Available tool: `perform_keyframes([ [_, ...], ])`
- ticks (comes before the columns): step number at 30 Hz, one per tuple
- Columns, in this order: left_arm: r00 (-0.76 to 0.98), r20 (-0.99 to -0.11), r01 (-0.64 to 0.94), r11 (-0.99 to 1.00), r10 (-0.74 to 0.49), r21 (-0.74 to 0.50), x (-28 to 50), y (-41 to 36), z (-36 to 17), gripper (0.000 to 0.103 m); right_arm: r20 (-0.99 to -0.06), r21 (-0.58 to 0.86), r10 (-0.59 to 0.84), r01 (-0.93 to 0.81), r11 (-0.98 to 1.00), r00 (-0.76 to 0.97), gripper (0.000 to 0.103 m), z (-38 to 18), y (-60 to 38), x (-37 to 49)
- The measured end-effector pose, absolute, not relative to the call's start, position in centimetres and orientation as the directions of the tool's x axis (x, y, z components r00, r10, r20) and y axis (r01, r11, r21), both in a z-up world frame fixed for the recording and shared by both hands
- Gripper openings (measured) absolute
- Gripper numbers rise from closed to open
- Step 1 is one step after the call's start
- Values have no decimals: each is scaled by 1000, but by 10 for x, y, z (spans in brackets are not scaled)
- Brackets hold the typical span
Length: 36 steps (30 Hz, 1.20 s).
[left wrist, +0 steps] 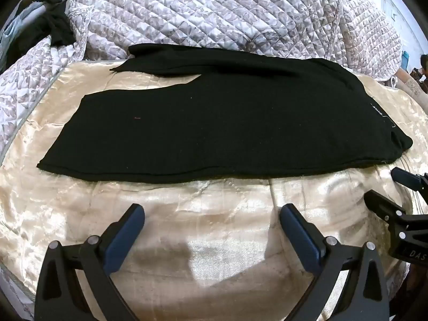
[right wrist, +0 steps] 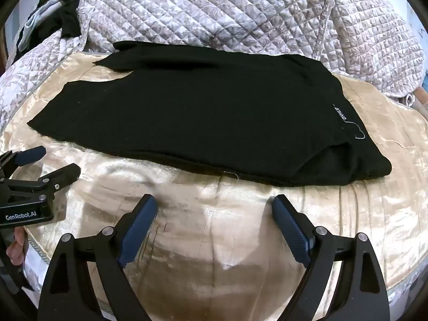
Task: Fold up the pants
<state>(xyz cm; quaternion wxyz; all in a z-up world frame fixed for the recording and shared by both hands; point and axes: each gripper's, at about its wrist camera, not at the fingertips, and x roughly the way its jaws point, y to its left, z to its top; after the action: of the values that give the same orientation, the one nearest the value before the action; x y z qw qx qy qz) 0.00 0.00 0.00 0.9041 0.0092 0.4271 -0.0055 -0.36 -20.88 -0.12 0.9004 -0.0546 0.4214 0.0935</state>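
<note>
Black pants (left wrist: 214, 123) lie flat across a shiny beige bedcover (left wrist: 214, 214), legs to the left, waist with a small white label (right wrist: 341, 116) to the right. The pants show in the right wrist view too (right wrist: 200, 123). My left gripper (left wrist: 212, 218) is open and empty, hovering over the bedcover just short of the pants' near edge. My right gripper (right wrist: 214, 208) is open and empty, also short of the near edge. Each gripper shows in the other's view, the right one at the right edge (left wrist: 385, 187) and the left one at the left edge (right wrist: 50, 160).
A quilted floral bedspread (left wrist: 214, 13) is heaped behind the pants. Dark clothing (left wrist: 56, 24) lies at the far left corner. The bedcover in the right wrist view (right wrist: 214, 240) has wrinkles and a seam down the middle.
</note>
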Motion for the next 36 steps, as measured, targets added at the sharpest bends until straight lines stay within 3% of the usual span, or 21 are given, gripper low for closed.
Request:
perform_keyframes([
  [36, 630, -776, 19, 1000, -2, 13, 0, -1, -4, 102, -766, -24, 120, -214, 977, 632, 90, -1, -207, -3],
])
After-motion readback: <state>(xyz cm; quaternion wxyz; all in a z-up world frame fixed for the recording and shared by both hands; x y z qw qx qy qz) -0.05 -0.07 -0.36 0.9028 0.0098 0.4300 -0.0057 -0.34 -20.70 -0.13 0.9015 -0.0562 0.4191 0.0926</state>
